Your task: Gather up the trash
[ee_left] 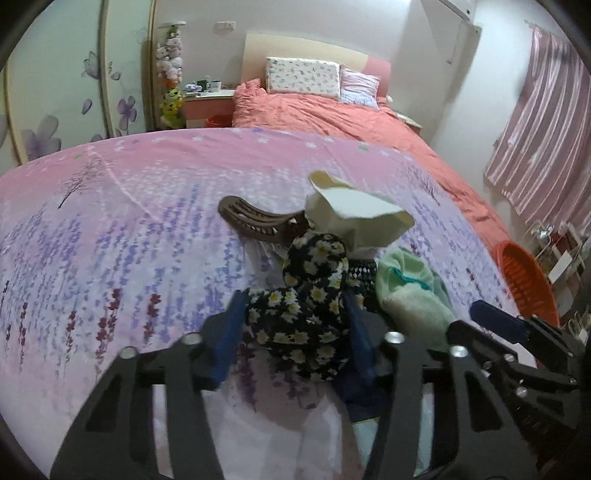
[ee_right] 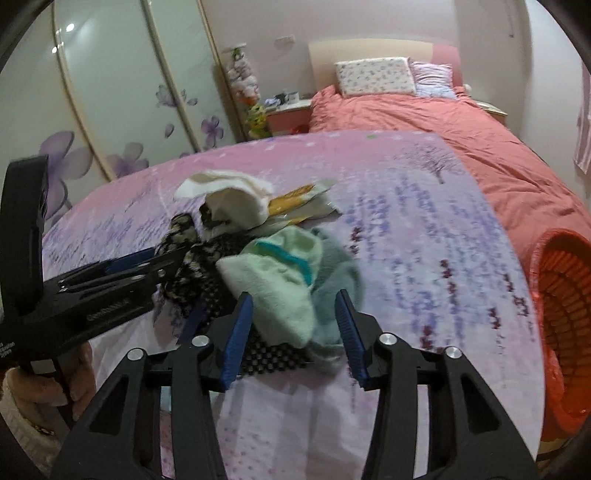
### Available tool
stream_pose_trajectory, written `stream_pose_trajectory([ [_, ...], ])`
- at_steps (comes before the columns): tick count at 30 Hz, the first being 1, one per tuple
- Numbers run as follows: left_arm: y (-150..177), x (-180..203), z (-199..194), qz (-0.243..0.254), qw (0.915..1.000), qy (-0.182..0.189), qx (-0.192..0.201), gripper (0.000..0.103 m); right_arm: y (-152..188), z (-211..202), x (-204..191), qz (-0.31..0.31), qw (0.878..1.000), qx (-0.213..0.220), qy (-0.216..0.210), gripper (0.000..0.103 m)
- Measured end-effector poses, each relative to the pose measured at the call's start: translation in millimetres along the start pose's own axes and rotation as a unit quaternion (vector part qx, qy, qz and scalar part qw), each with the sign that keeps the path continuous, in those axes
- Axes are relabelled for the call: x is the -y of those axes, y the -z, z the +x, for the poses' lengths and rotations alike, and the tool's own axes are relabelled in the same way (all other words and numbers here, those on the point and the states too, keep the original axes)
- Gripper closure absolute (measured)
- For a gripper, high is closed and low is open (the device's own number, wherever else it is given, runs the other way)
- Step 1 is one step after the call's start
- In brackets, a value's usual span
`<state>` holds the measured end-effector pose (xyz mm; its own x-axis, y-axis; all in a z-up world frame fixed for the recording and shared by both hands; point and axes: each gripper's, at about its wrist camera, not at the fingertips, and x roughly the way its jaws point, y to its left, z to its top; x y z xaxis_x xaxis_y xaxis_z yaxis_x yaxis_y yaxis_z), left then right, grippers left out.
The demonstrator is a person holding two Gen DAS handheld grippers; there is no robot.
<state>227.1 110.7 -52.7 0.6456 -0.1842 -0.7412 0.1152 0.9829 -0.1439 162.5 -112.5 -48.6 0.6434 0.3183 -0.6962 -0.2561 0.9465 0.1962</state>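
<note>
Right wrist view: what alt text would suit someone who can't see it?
The right gripper straddles a pale green cloth in a pile on a pink floral bedspread. An orange basket stands right; the left gripper reaches in from the left.

A bed (ee_left: 332, 110) with 2 pillows (ee_left: 303, 75) stands against a pale wall (ee_left: 332, 18), flower-painted wardrobe (ee_right: 110, 92) left, pink curtain (ee_left: 539, 122) right.
</note>
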Motion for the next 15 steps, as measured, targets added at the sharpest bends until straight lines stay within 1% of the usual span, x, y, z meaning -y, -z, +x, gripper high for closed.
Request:
stream_pose_trajectory([
  [1, 1, 1, 3, 0.004, 1.0, -0.003, -0.005, 0.07, 1, 4, -1, -0.003, 1.0, -0.009, -0.003, 0.075],
  [2, 2, 0, 6, 0.004, 0.9999, -0.006, -0.009, 0.077, 3, 6, -3, -0.005, 1.0, -0.014, -0.005, 0.087],
  [3, 2, -1, 7, 0.003, 0.9999, -0.008, -0.01, 0.079, 4, 8, -3, -0.007, 1.0, -0.018, -0.002, 0.091],
  [5, 3, -8, 4, -0.006, 0.9999, -0.012, -0.006, 0.082, 6, 6, -3, -0.007, 1.0, -0.013, 0.0, 0.096],
  [11, 4, -44, -12, -0.029, 0.9986, -0.044, 0.005, 0.083, 1, -17, 14, 0.015, 0.999, 0.03, 0.018, 0.097],
  [15, 6, -64, -15, -0.037, 0.9971, -0.067, 0.0, 0.083, -7, -37, 32, 0.038, 0.996, 0.072, 0.047, 0.097],
])
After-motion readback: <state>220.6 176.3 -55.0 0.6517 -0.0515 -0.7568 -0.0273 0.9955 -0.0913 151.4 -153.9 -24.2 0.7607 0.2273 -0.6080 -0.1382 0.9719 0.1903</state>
